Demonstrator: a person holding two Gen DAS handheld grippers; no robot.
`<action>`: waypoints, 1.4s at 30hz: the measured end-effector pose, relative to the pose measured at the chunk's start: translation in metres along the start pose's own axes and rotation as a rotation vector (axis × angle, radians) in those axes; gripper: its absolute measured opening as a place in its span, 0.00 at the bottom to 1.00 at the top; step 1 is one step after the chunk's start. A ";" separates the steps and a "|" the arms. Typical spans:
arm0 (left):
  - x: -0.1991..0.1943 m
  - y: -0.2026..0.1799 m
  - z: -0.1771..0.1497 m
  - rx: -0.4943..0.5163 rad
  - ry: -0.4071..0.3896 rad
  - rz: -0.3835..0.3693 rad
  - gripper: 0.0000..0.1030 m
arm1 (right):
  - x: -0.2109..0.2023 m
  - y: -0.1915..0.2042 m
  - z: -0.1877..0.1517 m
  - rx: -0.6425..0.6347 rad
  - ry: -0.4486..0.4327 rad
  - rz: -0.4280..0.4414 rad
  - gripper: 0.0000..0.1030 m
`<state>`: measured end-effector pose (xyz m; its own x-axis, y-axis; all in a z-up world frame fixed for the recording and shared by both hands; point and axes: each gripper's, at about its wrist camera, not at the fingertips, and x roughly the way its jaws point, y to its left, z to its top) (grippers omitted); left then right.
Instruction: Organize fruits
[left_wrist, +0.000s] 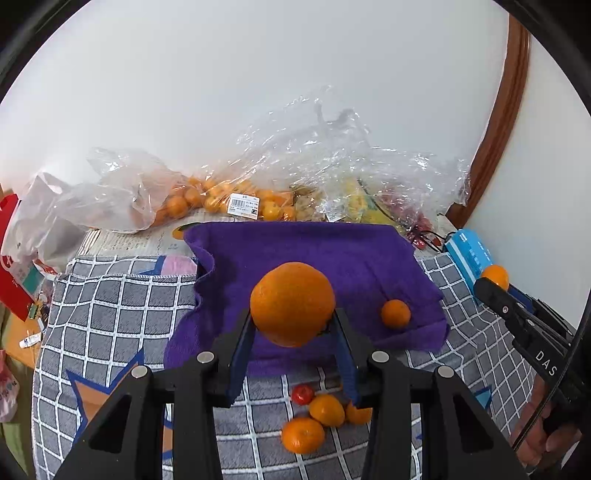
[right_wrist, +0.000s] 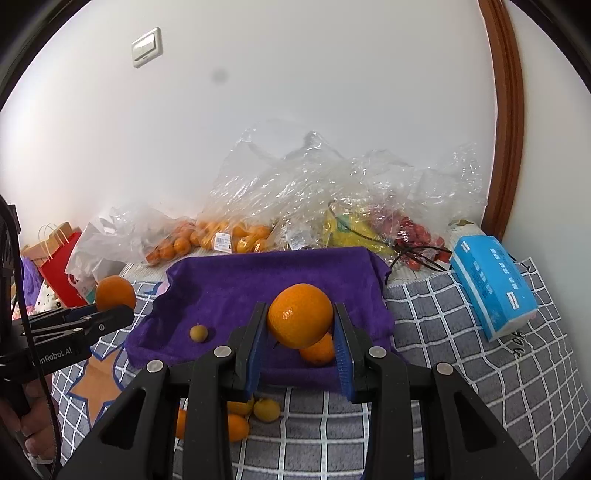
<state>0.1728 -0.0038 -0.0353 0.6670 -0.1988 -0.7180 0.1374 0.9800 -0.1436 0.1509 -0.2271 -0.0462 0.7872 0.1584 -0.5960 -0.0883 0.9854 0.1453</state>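
We hold one orange in the left gripper and a second orange in the right gripper, both above the purple towel. Round fruit may slip and roll off. Checked cloth underneath; white wall behind.

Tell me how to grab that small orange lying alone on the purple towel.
Grip the small orange across its widest middle, coming down from above with one finger on each side. It is round, so no side is better, and it sits free on the flat purple towel with open cloth all round. Both grippers are full now, so one must first unload.
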 end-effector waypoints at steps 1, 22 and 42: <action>0.002 0.001 0.001 -0.003 0.002 0.001 0.38 | 0.004 0.000 0.002 -0.002 -0.001 0.000 0.33; 0.052 0.038 0.033 -0.079 0.018 0.015 0.38 | 0.073 -0.011 0.026 0.005 0.002 0.009 0.33; 0.139 0.047 0.040 -0.096 0.141 -0.011 0.39 | 0.158 -0.032 -0.006 0.007 0.178 -0.019 0.33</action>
<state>0.3013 0.0147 -0.1147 0.5554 -0.2140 -0.8036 0.0694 0.9749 -0.2117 0.2744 -0.2329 -0.1495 0.6682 0.1485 -0.7290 -0.0696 0.9881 0.1374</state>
